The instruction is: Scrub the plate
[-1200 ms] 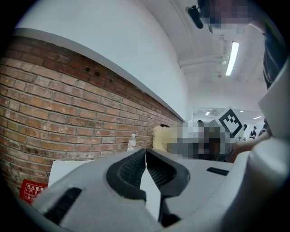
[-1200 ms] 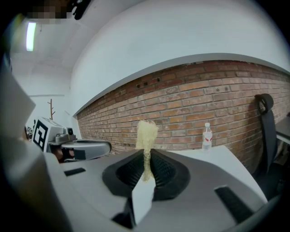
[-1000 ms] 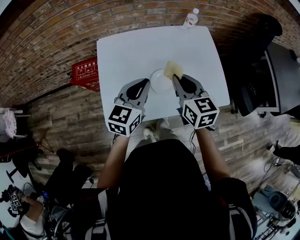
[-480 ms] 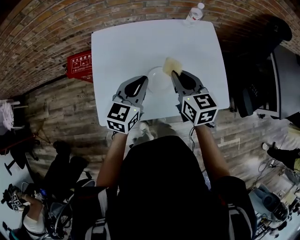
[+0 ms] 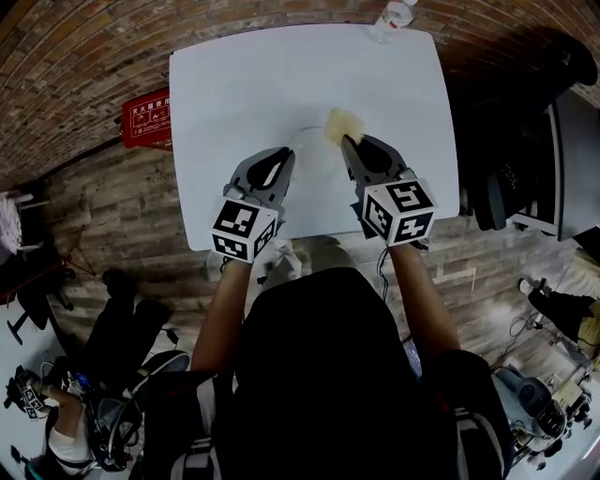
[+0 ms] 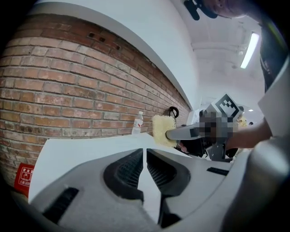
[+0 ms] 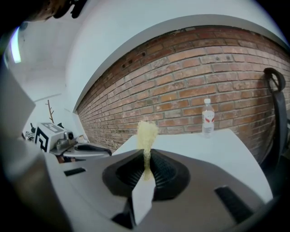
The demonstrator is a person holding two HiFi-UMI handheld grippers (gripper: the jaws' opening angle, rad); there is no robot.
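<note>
A white plate (image 5: 314, 153) lies on the white table (image 5: 234, 84), hard to tell from it. My right gripper (image 5: 349, 142) is shut on a yellow sponge (image 5: 343, 123), which stands up from the jaws (image 7: 147, 131) by the plate's far right rim. My left gripper (image 5: 284, 155) sits at the plate's left edge with its jaws shut (image 6: 145, 152); nothing shows between them. The left gripper view shows the sponge (image 6: 162, 130) held on the right gripper's fingertip (image 6: 177, 133), but not the plate.
A clear water bottle (image 5: 391, 19) stands at the table's far right edge, against a brick wall (image 7: 207, 117). A red sign (image 5: 145, 120) lies on the floor left of the table. Dark chairs and gear stand to the right (image 5: 511, 178).
The head view has drifted, so the table sits higher and further left in the picture. Both grippers keep their places at the plate, and the sponge stays gripped.
</note>
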